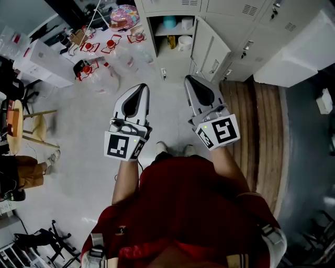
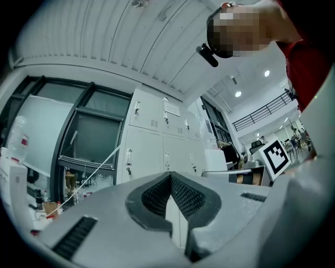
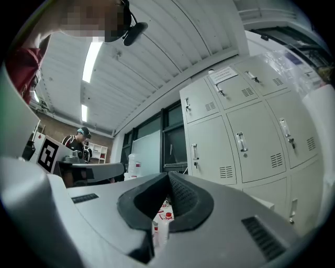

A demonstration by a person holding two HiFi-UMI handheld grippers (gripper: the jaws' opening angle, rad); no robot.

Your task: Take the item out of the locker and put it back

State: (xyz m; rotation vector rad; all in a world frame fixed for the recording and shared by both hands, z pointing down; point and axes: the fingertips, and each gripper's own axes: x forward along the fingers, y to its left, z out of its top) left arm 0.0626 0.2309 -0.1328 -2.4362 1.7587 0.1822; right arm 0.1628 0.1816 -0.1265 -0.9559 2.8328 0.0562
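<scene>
Progress: the bank of pale grey metal lockers has one open locker compartment, its grey door swung wide. Everything sits inside it: a teal object and a white object on the upper shelf, a yellowish cup and a white roll below. Which one is the task's item, cannot tell. The left gripper and right gripper hang well apart from the locker, both with jaws together and nothing between them. Judged either not begun or already finished.

Room: pale floor, a wooden-plank strip on the right, and clear plastic bottles with red caps standing near the lockers.
</scene>
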